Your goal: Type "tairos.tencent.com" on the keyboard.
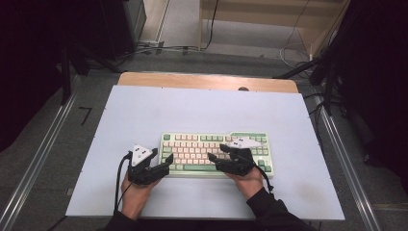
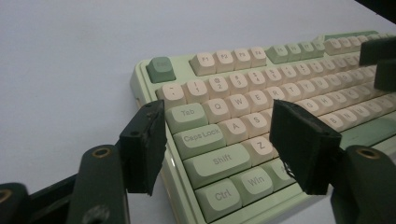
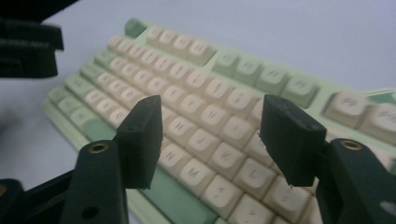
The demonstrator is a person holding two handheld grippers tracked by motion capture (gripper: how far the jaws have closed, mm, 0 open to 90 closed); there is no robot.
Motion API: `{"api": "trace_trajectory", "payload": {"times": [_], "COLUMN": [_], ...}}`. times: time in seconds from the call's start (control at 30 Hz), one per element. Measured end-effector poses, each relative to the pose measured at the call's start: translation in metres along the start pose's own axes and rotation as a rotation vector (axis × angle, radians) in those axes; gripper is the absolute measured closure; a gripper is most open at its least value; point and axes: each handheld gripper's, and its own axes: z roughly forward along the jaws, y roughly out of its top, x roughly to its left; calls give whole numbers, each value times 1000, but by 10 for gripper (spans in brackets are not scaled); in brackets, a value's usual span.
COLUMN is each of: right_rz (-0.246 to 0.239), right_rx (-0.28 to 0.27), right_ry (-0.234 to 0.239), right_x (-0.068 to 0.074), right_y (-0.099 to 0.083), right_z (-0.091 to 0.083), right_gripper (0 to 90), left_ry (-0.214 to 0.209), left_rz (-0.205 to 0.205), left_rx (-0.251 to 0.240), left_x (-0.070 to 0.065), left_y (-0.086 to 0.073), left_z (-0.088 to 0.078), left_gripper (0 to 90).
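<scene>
Right now we have a green and cream keyboard (image 1: 216, 155) lying flat toward the near middle of a pale worktop (image 1: 144, 110), its long side facing us. We hold a tool in each hand. The left tool (image 1: 166, 166) sits at the keyboard's left end, its black jaws standing wide apart with nothing between the pads; in the left gripper view one jaw hangs just off the keyboard's (image 2: 243, 116) edge beside Tab and Caps Lock, the other over the keys near Z. The right tool (image 1: 216, 153) hovers above the right half of the keys, jaws likewise spread and empty; in the right gripper view they frame the letter rows of the keyboard (image 3: 205, 116) without pressing any key, as far as we can tell.

We judge the work to be at an early or in-between stage: the keyboard rests untouched on the worktop, neither tool grips it. What seems left is to close on its edges or press keys; which, we cannot tell.
</scene>
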Motion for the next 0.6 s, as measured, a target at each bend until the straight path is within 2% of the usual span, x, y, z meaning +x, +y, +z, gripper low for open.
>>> {"api": "trace_trajectory", "payload": {"times": [0.07, 0.13, 0.43, 0.5, 0.6], "right_rz": [15, 28, 63, 70, 79], "right_rx": [-48, -68, -56, -54, -52], "right_ry": [-27, -43, -79, -88, -97], "right_x": [-4, -6, -16, -18, -20], "right_y": [1, 2, -4, -6, -8], "right_z": [-6, -10, -18, -20, -23], "right_gripper": [334, 324, 316, 317, 317], "left_ry": [-13, -36, -149, -169, -191], "left_rz": [3, 13, 66, 79, 95], "left_rx": [-3, 1, 45, 53, 73], "left_x": [-1, -2, -14, -18, -23], "left_y": [0, 1, 7, 8, 9], "left_z": [0, 1, 12, 15, 20], "left_gripper": [444, 530, 865, 900, 900]}}
